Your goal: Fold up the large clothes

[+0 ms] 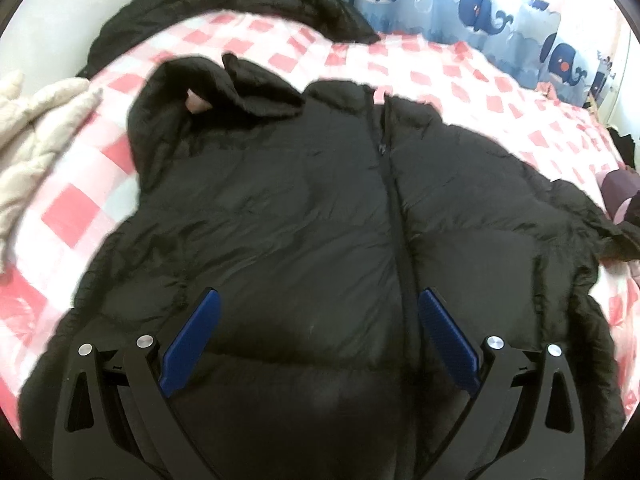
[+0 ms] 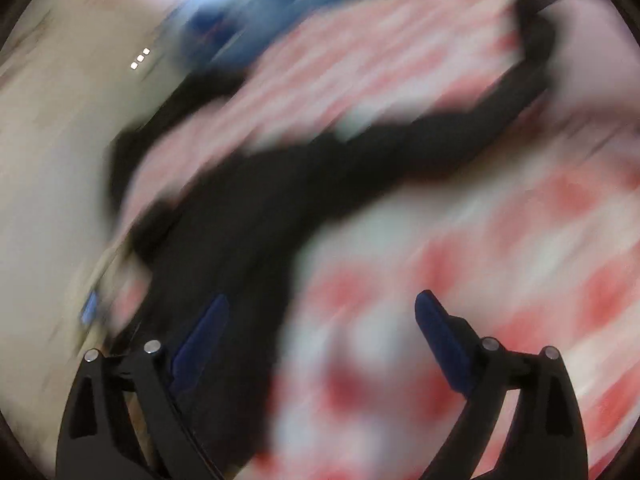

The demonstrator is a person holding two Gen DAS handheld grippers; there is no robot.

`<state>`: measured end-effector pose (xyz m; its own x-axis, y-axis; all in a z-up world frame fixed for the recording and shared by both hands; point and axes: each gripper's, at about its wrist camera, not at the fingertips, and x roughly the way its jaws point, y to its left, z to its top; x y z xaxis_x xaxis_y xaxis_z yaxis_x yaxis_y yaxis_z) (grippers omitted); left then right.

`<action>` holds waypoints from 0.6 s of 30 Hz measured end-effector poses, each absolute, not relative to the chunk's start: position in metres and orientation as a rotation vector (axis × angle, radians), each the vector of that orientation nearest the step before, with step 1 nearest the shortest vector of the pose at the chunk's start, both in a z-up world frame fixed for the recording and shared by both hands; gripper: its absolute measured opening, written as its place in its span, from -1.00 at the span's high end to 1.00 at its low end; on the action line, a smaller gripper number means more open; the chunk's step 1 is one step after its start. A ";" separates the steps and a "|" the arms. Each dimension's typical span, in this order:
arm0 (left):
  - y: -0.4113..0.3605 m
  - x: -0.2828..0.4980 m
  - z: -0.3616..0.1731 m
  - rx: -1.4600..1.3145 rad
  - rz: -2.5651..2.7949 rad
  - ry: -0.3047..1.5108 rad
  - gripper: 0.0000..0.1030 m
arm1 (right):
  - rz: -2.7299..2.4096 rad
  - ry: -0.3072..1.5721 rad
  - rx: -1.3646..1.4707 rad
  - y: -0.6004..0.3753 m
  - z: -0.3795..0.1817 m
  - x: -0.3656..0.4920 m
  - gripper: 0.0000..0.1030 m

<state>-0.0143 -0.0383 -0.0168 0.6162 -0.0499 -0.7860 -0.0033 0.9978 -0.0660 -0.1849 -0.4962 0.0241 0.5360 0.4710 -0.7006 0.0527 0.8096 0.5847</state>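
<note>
A large black puffer jacket (image 1: 288, 216) lies front up on the red-and-white checked bed cover (image 1: 72, 208), its zip running down the middle. Its hood is bunched at the far left and one sleeve trails off to the right. My left gripper (image 1: 319, 300) hangs open over the jacket's lower front, nothing between its blue pads (image 1: 192, 340). The right wrist view is heavily blurred. There my right gripper (image 2: 322, 304) stands open with nothing between its fingers, over the checked cover, and the black jacket (image 2: 240, 220) stretches away to its left.
A cream knitted garment (image 1: 28, 136) lies at the bed's left edge. Another dark garment (image 1: 224, 4) is heaped at the far side by the wall. A whale-print curtain (image 1: 480, 4) hangs behind the bed. Dark items (image 1: 620, 196) sit at the right edge.
</note>
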 end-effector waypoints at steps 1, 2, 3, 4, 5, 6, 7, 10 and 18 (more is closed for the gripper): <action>-0.033 -0.024 -0.009 -0.069 -0.028 0.896 -0.85 | 0.326 1.020 0.602 -0.474 0.019 -0.192 -0.84; -0.028 -0.031 -0.005 -0.078 -0.026 0.890 -0.85 | 0.381 1.072 0.591 -0.448 0.012 -0.199 -0.85; -0.020 -0.043 0.000 -0.090 -0.025 0.889 -0.85 | 0.421 1.114 0.566 -0.425 0.006 -0.203 -0.85; -0.014 -0.052 0.003 -0.091 -0.027 0.894 -0.85 | 0.461 1.159 0.521 -0.397 -0.001 -0.206 -0.86; -0.007 -0.064 0.005 -0.079 -0.025 0.899 -0.85 | 0.472 1.187 0.493 -0.386 -0.005 -0.207 -0.86; -0.001 -0.071 0.007 -0.069 -0.015 0.898 -0.85 | 0.471 1.226 0.456 -0.371 -0.013 -0.205 -0.86; 0.006 -0.081 0.009 -0.056 0.000 0.894 -0.85 | 0.453 1.250 0.430 -0.364 -0.017 -0.200 -0.86; 0.030 -0.103 0.011 -0.049 0.037 0.907 -0.85 | 0.363 1.292 0.330 -0.348 -0.037 -0.192 -0.74; 0.063 -0.127 0.033 -0.045 0.089 0.911 -0.85 | 0.479 1.008 0.670 -0.383 0.012 -0.205 0.74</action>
